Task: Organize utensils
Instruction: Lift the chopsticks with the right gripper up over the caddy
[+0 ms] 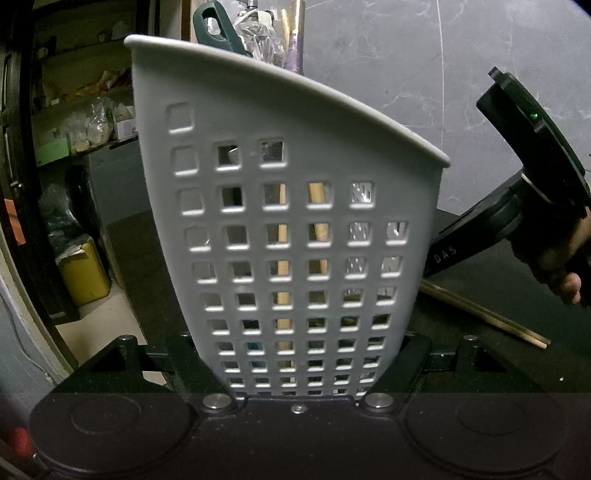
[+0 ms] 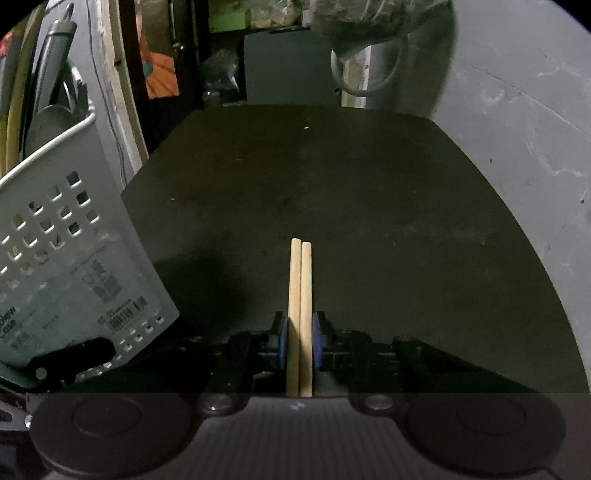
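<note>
A white perforated utensil basket (image 1: 295, 221) fills the left wrist view, tilted, with my left gripper (image 1: 295, 354) shut on its lower sides. Out of its top stick a green-handled tool (image 1: 214, 29), a purple handle (image 1: 293, 55), wooden sticks and plastic-wrapped items. In the right wrist view my right gripper (image 2: 300, 338) is shut on a pair of wooden chopsticks (image 2: 301, 280), with a blue pad (image 2: 282, 339) on each side. The chopsticks point away over the black table mat (image 2: 332, 184). The basket (image 2: 74, 258) leans at the left there.
The left wrist view shows the right gripper's body (image 1: 524, 192) and a hand at the right, with the chopsticks (image 1: 487, 317) low over the mat. A grey marbled wall (image 2: 517, 129) backs the table. Cluttered shelves (image 1: 81, 122) and a yellow container (image 1: 85, 273) stand at the left.
</note>
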Demonstrator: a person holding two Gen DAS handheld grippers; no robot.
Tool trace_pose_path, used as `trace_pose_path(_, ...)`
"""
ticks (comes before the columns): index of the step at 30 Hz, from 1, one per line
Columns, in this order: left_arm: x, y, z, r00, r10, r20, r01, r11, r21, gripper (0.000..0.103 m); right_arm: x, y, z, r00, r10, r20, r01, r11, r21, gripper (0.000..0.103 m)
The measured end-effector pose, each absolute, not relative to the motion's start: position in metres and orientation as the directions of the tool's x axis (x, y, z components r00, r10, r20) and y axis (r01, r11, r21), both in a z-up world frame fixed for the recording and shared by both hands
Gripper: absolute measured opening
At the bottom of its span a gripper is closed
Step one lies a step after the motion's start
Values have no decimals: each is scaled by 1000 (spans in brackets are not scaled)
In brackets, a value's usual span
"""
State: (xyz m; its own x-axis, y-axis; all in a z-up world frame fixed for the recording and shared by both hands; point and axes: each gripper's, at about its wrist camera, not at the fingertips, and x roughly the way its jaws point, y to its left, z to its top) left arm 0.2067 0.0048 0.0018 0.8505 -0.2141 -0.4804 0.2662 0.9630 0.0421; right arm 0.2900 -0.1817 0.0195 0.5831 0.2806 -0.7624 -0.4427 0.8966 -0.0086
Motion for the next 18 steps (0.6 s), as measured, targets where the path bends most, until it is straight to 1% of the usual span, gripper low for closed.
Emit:
trace_pose_path(1, 207, 6, 2, 851, -216, -479, 268, 963, 42, 76, 291, -181, 20, 580, 283, -764, -444, 896, -5, 14)
trace_pose_path(3, 207, 7, 1, 851, -218, -479, 269, 962, 42, 76, 294, -188, 21, 569, 327, -754, -440, 896, 56, 14)
trace_pose_path(5, 207, 8, 1, 851, -218, -478, 270, 962, 42, 76, 289, -199, 21, 599, 351, -720, -420, 903, 91, 14)
trace_pose_path(9, 207, 8, 1, 851, -217, -478, 269, 962, 42, 76, 272, -223, 29, 676, 422, -605, -383, 902, 201, 14)
trace_pose_path(14, 207, 7, 1, 851, -215, -478, 268, 963, 43, 76, 244, -238, 48, 777, 471, -416, -399, 881, 253, 14)
trace_pose_path(18, 207, 7, 1, 851, -216, -478, 268, 963, 43, 76, 228, -245, 57, 824, 492, -280, -432, 866, 251, 15)
